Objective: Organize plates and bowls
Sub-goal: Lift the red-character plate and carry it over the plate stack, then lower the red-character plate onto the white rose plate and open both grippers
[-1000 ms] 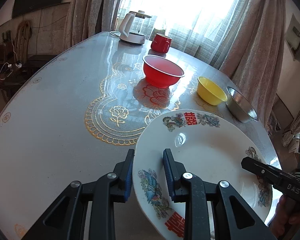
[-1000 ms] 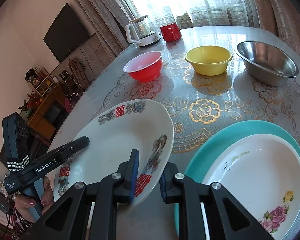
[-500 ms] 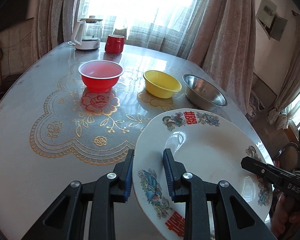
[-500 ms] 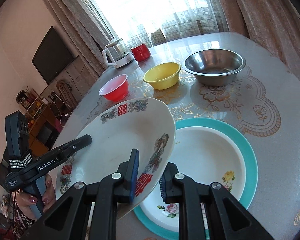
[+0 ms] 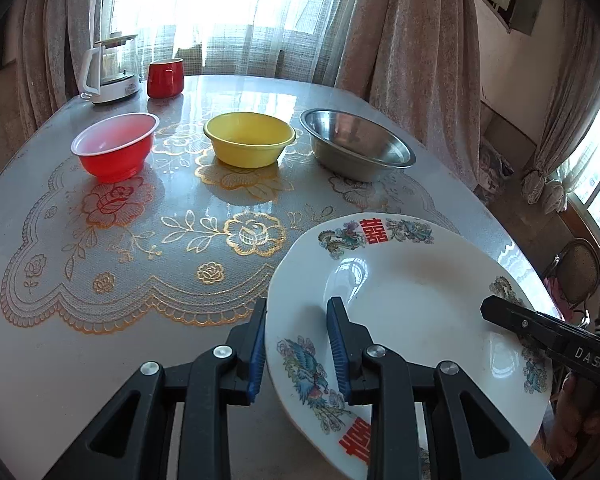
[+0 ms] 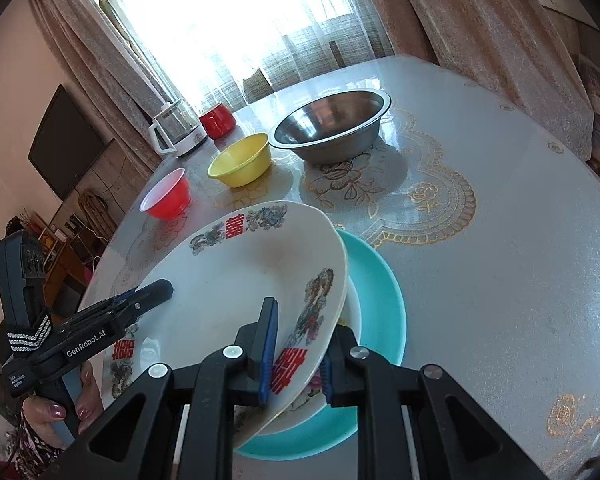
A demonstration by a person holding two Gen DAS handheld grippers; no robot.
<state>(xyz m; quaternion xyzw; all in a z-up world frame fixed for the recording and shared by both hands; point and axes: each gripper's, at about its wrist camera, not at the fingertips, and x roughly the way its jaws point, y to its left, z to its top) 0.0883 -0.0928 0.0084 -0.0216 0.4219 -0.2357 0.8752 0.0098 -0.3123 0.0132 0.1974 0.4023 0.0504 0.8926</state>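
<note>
A white plate with red characters and bird prints (image 5: pixel 412 312) hangs tilted between both grippers. My left gripper (image 5: pixel 296 308) is shut on its left rim, and my right gripper (image 6: pixel 304 320) is shut on the opposite rim. One finger of the right gripper (image 5: pixel 512 320) shows across the plate in the left wrist view. In the right wrist view the held plate (image 6: pixel 240 280) is over a teal plate (image 6: pixel 384 292) that carries a white flowered plate (image 6: pixel 350 308), both mostly hidden. Farther back stand a red bowl (image 5: pixel 114 152), a yellow bowl (image 5: pixel 248 140) and a steel bowl (image 5: pixel 356 148).
A glass kettle (image 5: pixel 108 76) and a red mug (image 5: pixel 165 78) stand at the table's far end by the curtains. The table's edge (image 5: pixel 500 232) runs close on the right, with a chair (image 5: pixel 576 268) beyond it. A person's hand (image 6: pixel 56 412) holds the left gripper.
Both grippers have carried the plate to the right across the table. It has gone from beside the teal plate to over it, hiding most of the flowered plate. Both grips are unchanged.
</note>
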